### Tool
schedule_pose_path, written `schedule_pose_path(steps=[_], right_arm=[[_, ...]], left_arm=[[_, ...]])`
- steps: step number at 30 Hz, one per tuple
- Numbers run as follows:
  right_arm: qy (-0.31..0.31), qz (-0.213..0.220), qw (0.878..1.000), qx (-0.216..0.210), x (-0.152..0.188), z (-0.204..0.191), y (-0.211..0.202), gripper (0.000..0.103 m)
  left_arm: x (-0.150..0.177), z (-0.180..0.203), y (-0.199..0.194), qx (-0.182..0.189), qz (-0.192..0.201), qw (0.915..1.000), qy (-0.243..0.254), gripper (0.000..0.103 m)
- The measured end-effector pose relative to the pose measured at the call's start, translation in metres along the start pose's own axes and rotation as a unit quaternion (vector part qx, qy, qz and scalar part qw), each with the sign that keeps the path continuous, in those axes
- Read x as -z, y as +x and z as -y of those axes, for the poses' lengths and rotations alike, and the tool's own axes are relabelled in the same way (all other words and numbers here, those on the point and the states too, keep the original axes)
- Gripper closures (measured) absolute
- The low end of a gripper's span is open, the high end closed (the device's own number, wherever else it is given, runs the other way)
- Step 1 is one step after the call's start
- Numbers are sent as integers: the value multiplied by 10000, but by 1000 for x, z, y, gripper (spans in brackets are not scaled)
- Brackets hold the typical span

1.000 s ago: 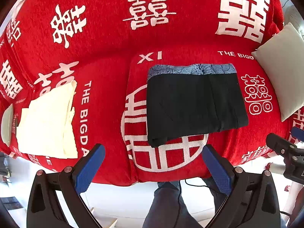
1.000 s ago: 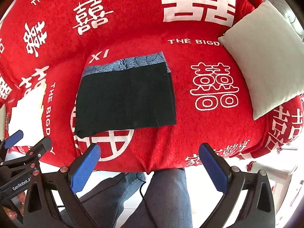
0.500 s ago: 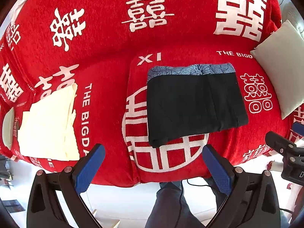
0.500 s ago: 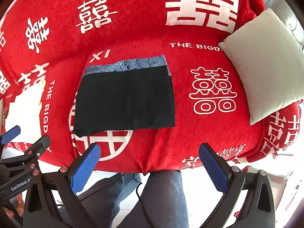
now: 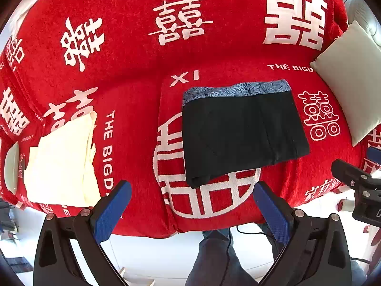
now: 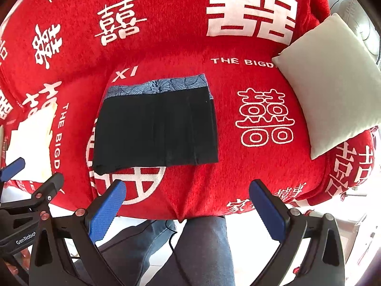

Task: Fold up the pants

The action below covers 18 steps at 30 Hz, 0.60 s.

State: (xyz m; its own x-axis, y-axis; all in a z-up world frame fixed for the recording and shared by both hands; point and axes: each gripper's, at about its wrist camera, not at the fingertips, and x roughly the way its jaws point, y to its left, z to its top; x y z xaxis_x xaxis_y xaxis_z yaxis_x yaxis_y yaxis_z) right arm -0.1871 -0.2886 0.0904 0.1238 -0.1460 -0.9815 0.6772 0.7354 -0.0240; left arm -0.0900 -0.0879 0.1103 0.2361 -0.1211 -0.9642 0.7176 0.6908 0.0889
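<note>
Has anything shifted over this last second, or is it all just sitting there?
Almost nothing. Both views drift slightly; nothing was grabbed or released. The black pants stay folded flat on the red sofa, the left claw and right claw stay open and empty, and the cream cloth and pillow stay put.

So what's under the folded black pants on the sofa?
The black pants lie flat on the red sofa cover, over part of its big white round print. The print's upper part is hidden by them, as is anything else beneath.
</note>
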Motion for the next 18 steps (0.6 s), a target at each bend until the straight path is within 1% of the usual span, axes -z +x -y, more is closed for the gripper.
schedule_pose_path(steps=[18], right_arm=[[15,9,10000,12,0,-1,-1,0]], left_arm=[[0,1,0,38,3,10000,39,0]])
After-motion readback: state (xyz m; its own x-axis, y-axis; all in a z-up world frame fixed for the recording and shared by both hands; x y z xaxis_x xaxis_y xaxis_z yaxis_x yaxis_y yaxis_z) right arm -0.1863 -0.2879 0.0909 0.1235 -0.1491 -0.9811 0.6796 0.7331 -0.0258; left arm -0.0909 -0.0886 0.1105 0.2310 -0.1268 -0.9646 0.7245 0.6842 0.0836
